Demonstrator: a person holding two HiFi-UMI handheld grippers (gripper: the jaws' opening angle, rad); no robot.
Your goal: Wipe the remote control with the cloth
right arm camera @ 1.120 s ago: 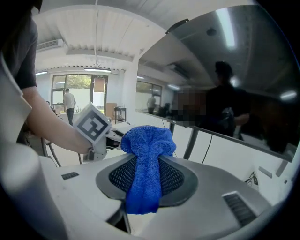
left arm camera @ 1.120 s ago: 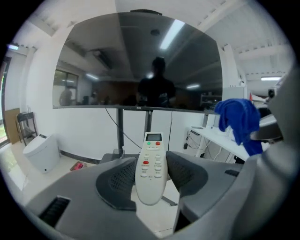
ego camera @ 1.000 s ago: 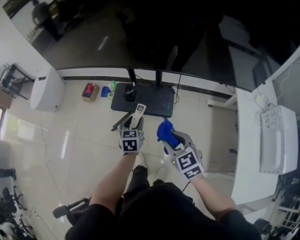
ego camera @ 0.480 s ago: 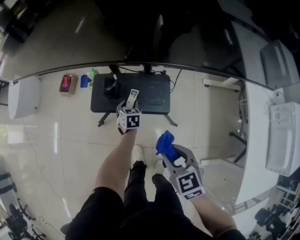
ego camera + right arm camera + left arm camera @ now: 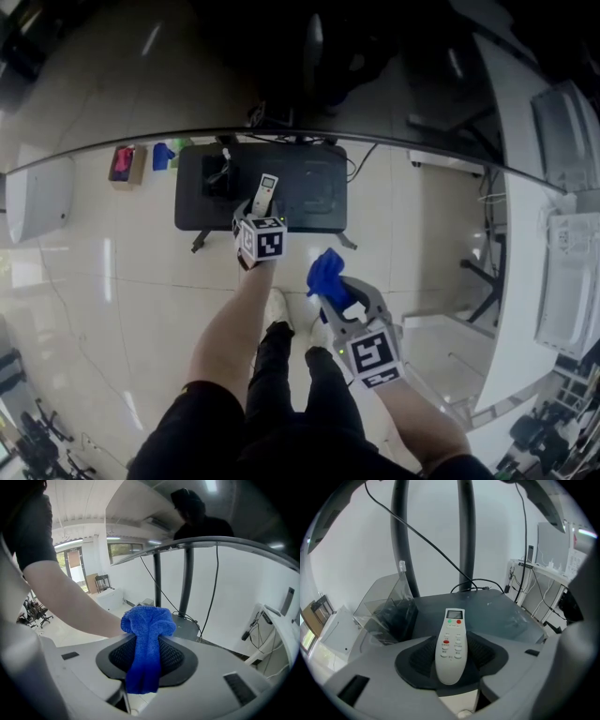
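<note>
My left gripper [image 5: 253, 219] is shut on a white remote control [image 5: 265, 192], which sticks out forward above a dark stand base [image 5: 309, 192]. In the left gripper view the remote control [image 5: 451, 641] lies between the dark pads, its small screen and coloured buttons facing up. My right gripper [image 5: 333, 292] is shut on a bunched blue cloth [image 5: 325, 273], held lower and to the right of the remote control, apart from it. The blue cloth [image 5: 146, 641] fills the jaws in the right gripper view, with the person's bare left forearm [image 5: 79, 606] behind it.
A large dark screen on two poles [image 5: 465, 531] stands on the base, with cables trailing. A clear plastic box [image 5: 386, 609] sits on the base's left. A white unit [image 5: 37, 197], small red and blue items [image 5: 141, 159] and white desks [image 5: 553, 281] surround the tiled floor.
The head view has swung, so the stand base now sits higher and more centred. The left gripper with the remote control reached forward over the base. The right gripper with the cloth stayed lower right.
</note>
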